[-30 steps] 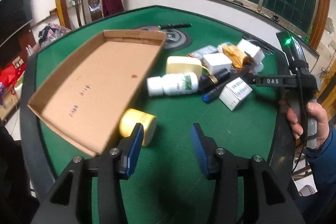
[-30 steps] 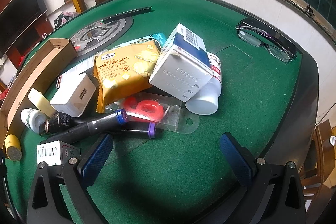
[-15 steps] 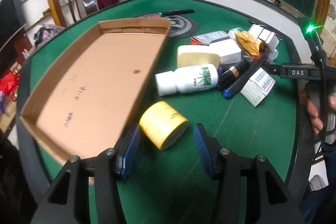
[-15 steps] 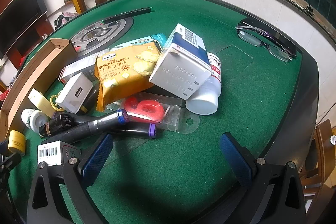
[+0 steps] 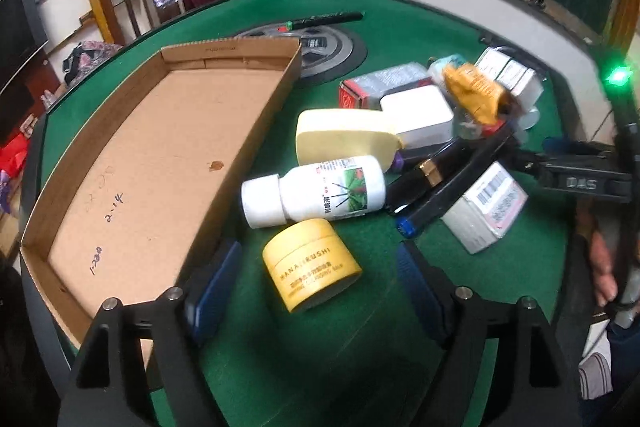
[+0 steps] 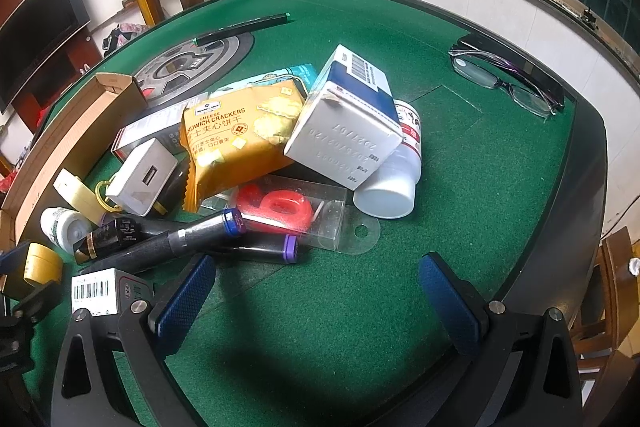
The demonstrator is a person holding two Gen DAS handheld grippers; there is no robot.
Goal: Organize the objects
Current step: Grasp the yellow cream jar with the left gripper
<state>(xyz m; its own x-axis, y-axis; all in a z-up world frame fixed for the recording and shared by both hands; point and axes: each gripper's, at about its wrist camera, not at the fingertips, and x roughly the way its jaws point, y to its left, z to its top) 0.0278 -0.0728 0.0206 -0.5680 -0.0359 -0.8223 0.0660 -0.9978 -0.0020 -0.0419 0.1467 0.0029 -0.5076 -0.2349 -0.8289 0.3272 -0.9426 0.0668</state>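
Green felt table (image 5: 400,39) by dark windows, cluttered pile of items beside an open cardboard tray (image 5: 160,163).
Left gripper (image 5: 316,291) jaws opening, yellow jar (image 5: 311,269) lying on its side between them, pads clear of it, jar touching the white bottle (image 5: 316,193) just right of the tray. Right gripper (image 6: 316,291) jaws wide apart over bare felt, nothing between, near the cracker packet (image 6: 236,135) and white box (image 6: 344,131).
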